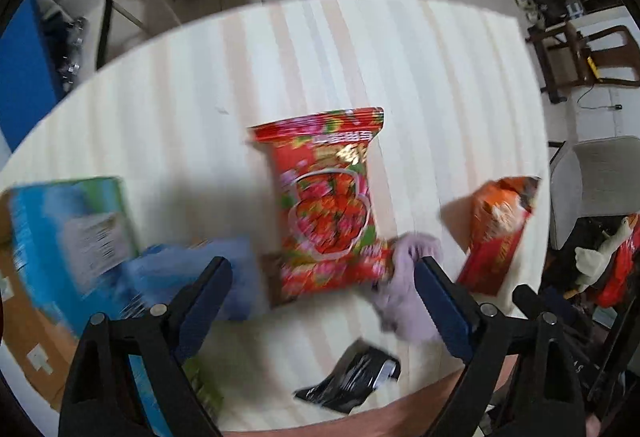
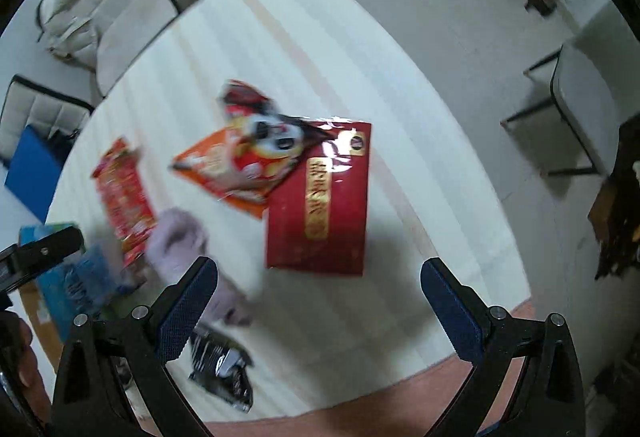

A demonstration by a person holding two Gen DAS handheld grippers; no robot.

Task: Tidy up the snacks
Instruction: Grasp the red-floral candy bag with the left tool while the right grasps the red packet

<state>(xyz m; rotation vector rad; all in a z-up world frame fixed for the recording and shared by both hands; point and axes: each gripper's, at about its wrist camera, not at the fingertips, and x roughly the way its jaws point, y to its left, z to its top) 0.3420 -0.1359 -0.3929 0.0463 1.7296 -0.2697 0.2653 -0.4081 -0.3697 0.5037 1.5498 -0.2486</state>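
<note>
Red strawberry-print bag (image 1: 328, 201): laid flat mid-desk, seen just ahead of the left gripper, nothing gripping it; in the right wrist view it is found at the left side.
Desk (image 1: 420, 77): white with pale stripes, all snacks carried on it.
Left gripper (image 1: 322, 273): pointed steeply down over the desk, jaws spread wide, nothing held between them; blue pads (image 1: 202, 301) seen bare.
Right gripper (image 2: 318, 277): pointed straight down, jaws spread wide, nothing clamped; hung above the near edge of the dark red packet.
Dark red packet (image 2: 320, 213): flat, gold lettering, near desk centre in the right wrist view.
Orange bag (image 2: 224, 169): partly overlapped by the panda-print bag (image 2: 260, 133), touching the dark red packet's corner.
Lilac pouch (image 1: 404, 293): beside the strawberry bag's near corner, touching it, blurred.
Black packet (image 1: 352, 377): at the near desk edge, apart from the rest.
Blue box (image 1: 68, 237): at the left desk edge, blurred.
Blue bag (image 1: 188, 277): beside the box, details cannot be told.
</note>
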